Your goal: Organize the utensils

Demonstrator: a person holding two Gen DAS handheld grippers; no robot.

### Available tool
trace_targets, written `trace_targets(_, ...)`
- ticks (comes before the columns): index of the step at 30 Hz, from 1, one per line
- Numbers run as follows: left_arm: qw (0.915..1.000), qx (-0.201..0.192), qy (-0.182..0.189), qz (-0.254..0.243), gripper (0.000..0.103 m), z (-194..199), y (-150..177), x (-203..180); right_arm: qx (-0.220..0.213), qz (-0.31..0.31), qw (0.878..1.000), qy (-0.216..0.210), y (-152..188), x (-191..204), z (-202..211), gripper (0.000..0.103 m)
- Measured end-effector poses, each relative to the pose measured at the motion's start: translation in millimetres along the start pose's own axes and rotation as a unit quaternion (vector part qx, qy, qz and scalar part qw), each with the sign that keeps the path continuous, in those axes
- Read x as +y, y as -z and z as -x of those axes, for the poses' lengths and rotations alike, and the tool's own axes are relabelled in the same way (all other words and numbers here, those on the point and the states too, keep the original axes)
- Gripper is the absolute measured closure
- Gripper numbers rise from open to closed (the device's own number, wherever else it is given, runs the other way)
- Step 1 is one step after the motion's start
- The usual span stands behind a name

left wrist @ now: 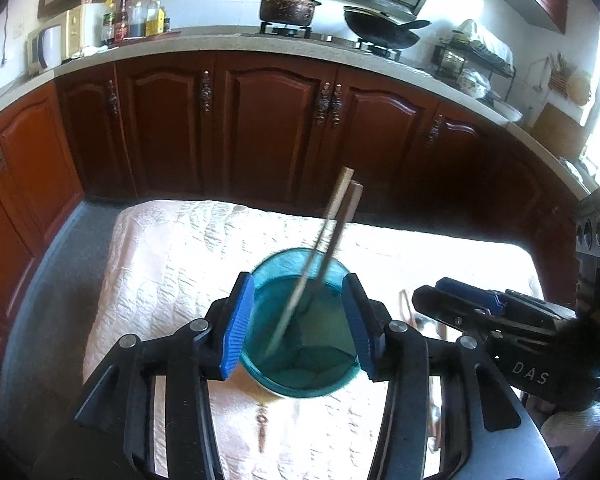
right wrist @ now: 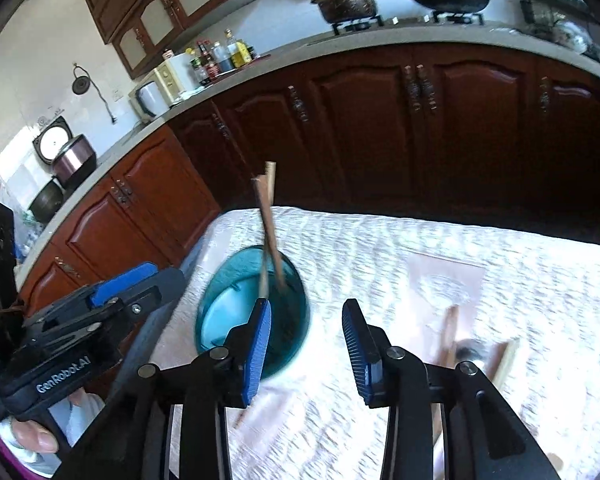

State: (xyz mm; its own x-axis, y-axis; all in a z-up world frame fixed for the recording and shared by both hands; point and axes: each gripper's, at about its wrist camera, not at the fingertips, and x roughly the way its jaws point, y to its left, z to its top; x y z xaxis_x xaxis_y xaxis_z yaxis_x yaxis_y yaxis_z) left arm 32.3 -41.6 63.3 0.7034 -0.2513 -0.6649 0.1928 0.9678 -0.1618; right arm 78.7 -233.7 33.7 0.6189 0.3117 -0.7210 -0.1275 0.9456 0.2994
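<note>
Between the blue pads [left wrist: 240,322] of your left gripper [left wrist: 300,320] stands the teal cup [left wrist: 300,364], upright on the white quilted cloth [left wrist: 172,264]; the pads flank its wall on either side with a sliver of gap showing, so the jaws stand parted and press on nothing. Two chopsticks [left wrist: 332,236] lean in the cup, tips down, tops tilted away from the gripper (their lower ends blur through the tinted wall, and where they meet the bottom cannot be made out). To the right of this gripper your right gripper's body enters the left wrist view, its far end cut off by the frame edge.

Ahead and left of your right gripper [right wrist: 306,344] the same cup appears, partly hidden behind the left pad [right wrist: 258,352]. Its jaws stand apart over bare cloth, nothing between them. Just right of that gripper lie more utensils [right wrist: 460,344]: wooden handles and a dark metal piece, smeared by blur and half covered by the finger linkage, so their kind and number cannot be told. A fingertip [right wrist: 36,438] shows at the lower left edge under the left gripper's housing.
</note>
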Motion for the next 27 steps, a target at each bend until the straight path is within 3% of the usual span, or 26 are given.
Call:
trace_targets(11,0.9980,0.016,0.042,-0.046,0.053,6,25,-63,-0.014,-0.036,0.997,0.069,39,-43,52,0.062)
trace_targets(18,0.9959,0.030,0.058,-0.063,0.045,2,37,-93,-0.025,-0.057,0.993,0.096,57,-66,79,0.060)
trace_targets(27,0.9939,0.059,0.070,-0.062,0.037,-13,49,-104,0.001,-0.101,0.988,0.120,81,-107,68,0.059)
